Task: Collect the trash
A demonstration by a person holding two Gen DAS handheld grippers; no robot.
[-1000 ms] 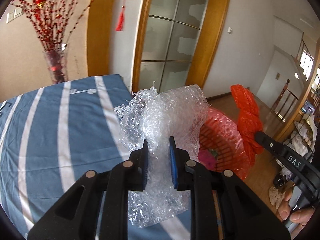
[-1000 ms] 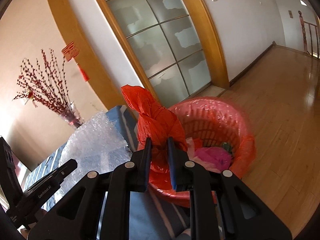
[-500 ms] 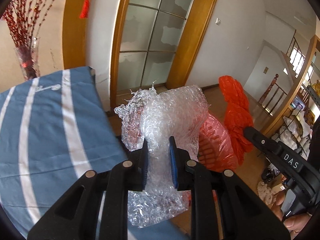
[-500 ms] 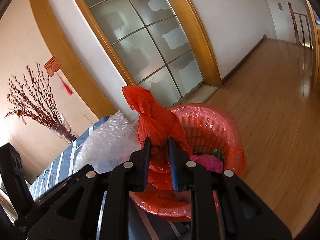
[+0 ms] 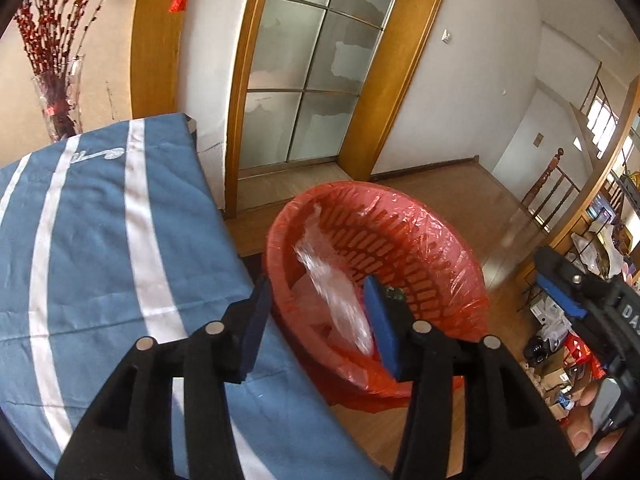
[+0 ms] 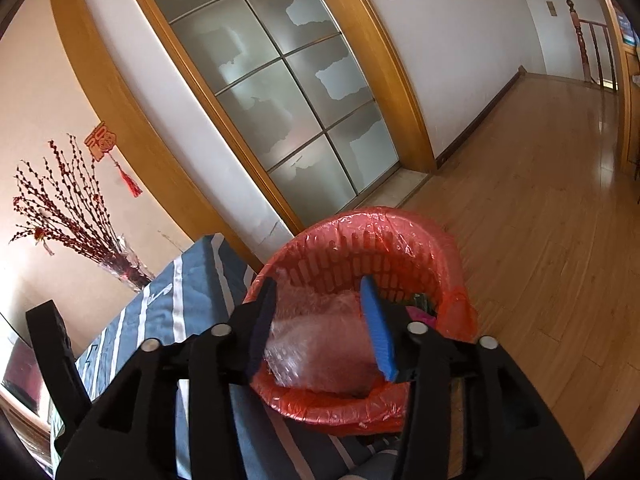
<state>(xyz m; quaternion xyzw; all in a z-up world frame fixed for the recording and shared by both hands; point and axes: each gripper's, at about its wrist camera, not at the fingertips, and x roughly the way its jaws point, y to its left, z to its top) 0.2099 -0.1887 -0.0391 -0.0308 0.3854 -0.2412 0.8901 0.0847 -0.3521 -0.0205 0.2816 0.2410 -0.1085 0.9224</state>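
A red mesh basket (image 5: 440, 236) lined with a red plastic bag stands on the wooden floor beside the table. The clear bubble wrap (image 5: 336, 300) lies loose inside it. My left gripper (image 5: 320, 320) hovers over the basket's near rim; its jaws are opening, with nothing pressed between the blue pads. My right gripper (image 6: 320, 320) hangs over the same basket (image 6: 400, 224), its jaws also opening and empty. Below it lies the bubble wrap (image 6: 320, 340) with a pink scrap (image 6: 420, 314) beside it. The red bag that it held is not clearly visible.
A table under a blue cloth with white stripes (image 5: 100, 240) borders the basket on the left. A glass vase of red branches (image 5: 60, 92) stands at its far corner. Frosted glass doors sit behind; cluttered boxes (image 5: 560, 360) lie on the floor at right.
Both grippers have opened. The bubble wrap has left my left gripper and now lies in the basket. The red bag has left my right gripper.
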